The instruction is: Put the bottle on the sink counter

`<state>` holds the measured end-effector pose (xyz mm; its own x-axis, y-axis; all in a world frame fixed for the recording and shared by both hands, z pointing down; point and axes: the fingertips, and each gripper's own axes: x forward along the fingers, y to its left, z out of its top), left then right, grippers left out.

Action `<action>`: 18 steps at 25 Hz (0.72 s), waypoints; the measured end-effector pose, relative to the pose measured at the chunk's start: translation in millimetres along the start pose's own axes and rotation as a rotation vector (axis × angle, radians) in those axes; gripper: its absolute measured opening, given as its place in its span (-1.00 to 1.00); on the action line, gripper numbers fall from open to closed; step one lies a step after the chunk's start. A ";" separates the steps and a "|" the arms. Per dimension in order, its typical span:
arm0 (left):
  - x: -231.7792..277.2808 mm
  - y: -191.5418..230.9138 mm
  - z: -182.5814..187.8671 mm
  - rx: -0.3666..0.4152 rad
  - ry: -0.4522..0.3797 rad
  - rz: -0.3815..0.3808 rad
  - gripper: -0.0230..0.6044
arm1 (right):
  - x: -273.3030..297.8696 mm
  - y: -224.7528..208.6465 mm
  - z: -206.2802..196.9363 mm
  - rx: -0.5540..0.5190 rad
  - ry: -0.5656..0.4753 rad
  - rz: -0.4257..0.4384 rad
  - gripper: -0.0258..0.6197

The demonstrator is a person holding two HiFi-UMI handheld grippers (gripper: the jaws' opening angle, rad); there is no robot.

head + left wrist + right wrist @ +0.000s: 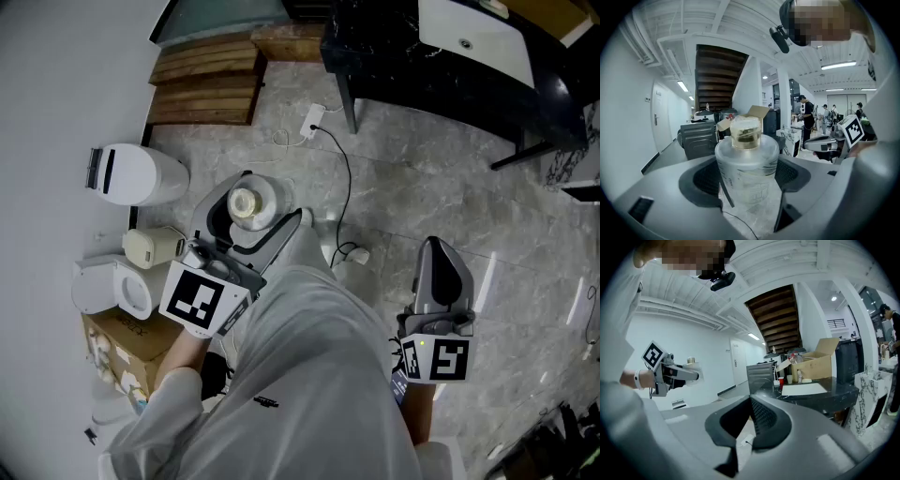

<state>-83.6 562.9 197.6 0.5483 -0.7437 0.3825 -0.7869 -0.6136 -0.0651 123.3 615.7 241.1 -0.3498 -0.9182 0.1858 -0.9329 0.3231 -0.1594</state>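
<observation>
Head view: left tongs (274, 195) hold the bottle (246, 203) upright, cap up, in the air over the floor (422, 187). Nothing carries it but my jaws. Right tongs (434, 244) are on my other side, jaws together, empty. The counter (375, 56) with its white sink (469, 37) is at the far side, well apart from the bottle. A cable (342, 178) lies on the floor between.

Left gripper view: jaws stand wide, one pad on each side of the clear body, gripping low. The cap (746, 132) stands above the jaw line. No tilt that I can see.

Right gripper view: pads meet, nothing between them. The counter shows ahead, with a box (820, 364) and a red cup (781, 380) toward its back edge. The top near the front edge looks bare.

My read: the pick is done and this is the carry step, with placing not yet begun. Next move calls for:
- walking the bottle to the counter, minding the cable
- keeping it upright
- setting the base flat on a bare part near the front edge, clear of the sink rim
- spreading the left jaws only once it stands

Right tongs aren't needed.
</observation>
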 end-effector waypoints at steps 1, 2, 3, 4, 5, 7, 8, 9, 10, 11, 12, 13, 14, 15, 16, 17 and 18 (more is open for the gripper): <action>-2.8 -7.5 2.1 -0.004 -0.002 -0.002 0.15 | -6.1 1.7 1.3 -0.005 -0.002 -0.001 -0.89; -5.5 -14.8 4.0 -0.008 -0.005 -0.005 0.15 | -11.8 3.4 2.4 -0.009 -0.004 -0.002 -0.89; -8.1 -21.6 5.8 -0.012 -0.007 -0.010 0.15 | -16.7 5.2 3.3 -0.011 -0.005 -0.003 -0.89; -10.6 -27.6 7.2 -0.016 -0.010 -0.015 0.15 | -20.2 6.8 3.9 -0.012 -0.007 -0.005 -0.89; -12.6 -32.4 8.3 -0.018 -0.013 -0.019 0.15 | -22.3 8.3 4.5 -0.015 -0.007 -0.007 -0.89; -13.4 -38.6 8.1 -0.026 -0.020 -0.028 0.15 | -22.7 10.8 4.9 -0.022 -0.002 -0.004 -0.89; -12.3 -40.8 6.6 -0.032 -0.021 -0.033 0.15 | -22.1 11.9 3.9 -0.022 0.003 0.001 -0.89; -11.0 -42.9 4.6 -0.039 -0.020 -0.036 0.15 | -21.5 12.4 2.0 -0.020 0.010 0.006 -0.89; -9.6 -44.8 3.1 -0.043 -0.018 -0.036 0.15 | -21.2 12.0 0.0 -0.022 0.018 0.008 -0.89; -8.1 -46.5 2.6 -0.043 -0.016 -0.032 0.15 | -21.0 10.3 -1.5 -0.031 0.025 0.002 -0.89; -6.9 -47.9 3.1 -0.041 -0.015 -0.027 0.15 | -20.8 7.9 -2.2 -0.045 0.030 -0.009 -0.89; -6.0 -48.9 3.8 -0.036 -0.015 -0.023 0.15 | -20.4 5.7 -2.1 -0.059 0.031 -0.021 -0.89; -5.3 -49.5 3.9 -0.030 -0.016 -0.020 0.15 | -19.9 4.3 -1.2 -0.065 0.026 -0.028 -0.89; -5.0 -49.7 2.9 -0.027 -0.017 -0.018 0.15 | -19.2 4.5 0.2 -0.058 0.015 -0.026 -0.89; -5.2 -49.7 0.9 -0.028 -0.015 -0.014 0.15 | -18.3 5.8 2.2 -0.045 -0.001 -0.018 -0.89; -5.7 -49.4 -1.7 -0.035 -0.013 -0.010 0.15 | -17.3 7.3 4.7 -0.037 -0.018 -0.011 -0.89; -5.9 -49.2 -4.0 -0.045 -0.010 -0.006 0.15 | -16.2 8.4 7.6 -0.039 -0.031 -0.007 -0.89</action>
<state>-49.2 598.5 202.2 0.5556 -0.7430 0.3733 -0.7955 -0.6056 -0.0214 121.7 631.6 229.3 -0.3409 -0.9270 0.1566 -0.9381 0.3247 -0.1204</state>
